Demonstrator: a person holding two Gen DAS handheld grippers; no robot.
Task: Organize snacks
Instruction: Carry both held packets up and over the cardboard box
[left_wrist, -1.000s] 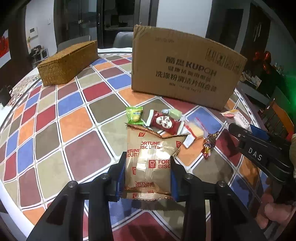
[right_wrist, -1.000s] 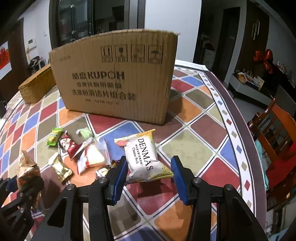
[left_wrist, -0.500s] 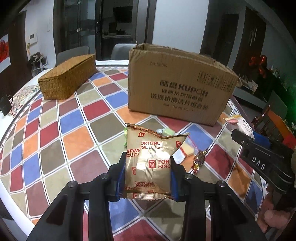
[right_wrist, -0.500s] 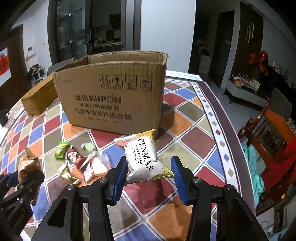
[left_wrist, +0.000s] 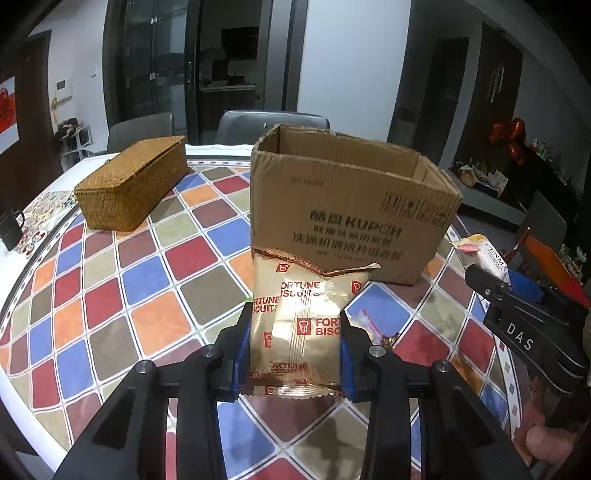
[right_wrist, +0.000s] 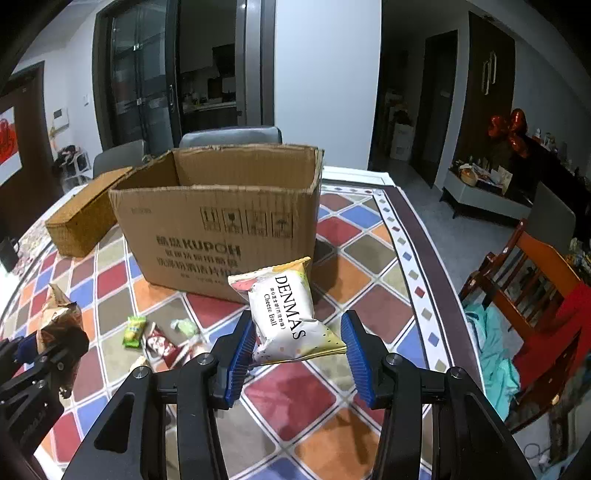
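Observation:
My left gripper (left_wrist: 293, 350) is shut on a gold Fortune Biscuits pack (left_wrist: 301, 325), held upright above the table in front of the open cardboard box (left_wrist: 351, 206). My right gripper (right_wrist: 297, 350) is shut on a white Denmas Cheese Ball pack (right_wrist: 290, 317), held above the table before the same box (right_wrist: 221, 218). Each gripper shows in the other's view: the right one (left_wrist: 517, 295) at the right edge, the left one (right_wrist: 40, 350) at the lower left. Several small snacks (right_wrist: 159, 336) lie on the table below.
A woven wicker box (left_wrist: 133, 184) stands at the back left of the chequered table (left_wrist: 110, 295). Grey chairs (left_wrist: 269, 123) stand behind the table. A wooden chair (right_wrist: 524, 280) with cloth stands off its right edge.
Both grippers have risen with their packs, so the box's open top now shows. The loose snacks have dropped lower in view, hidden behind the gold pack.

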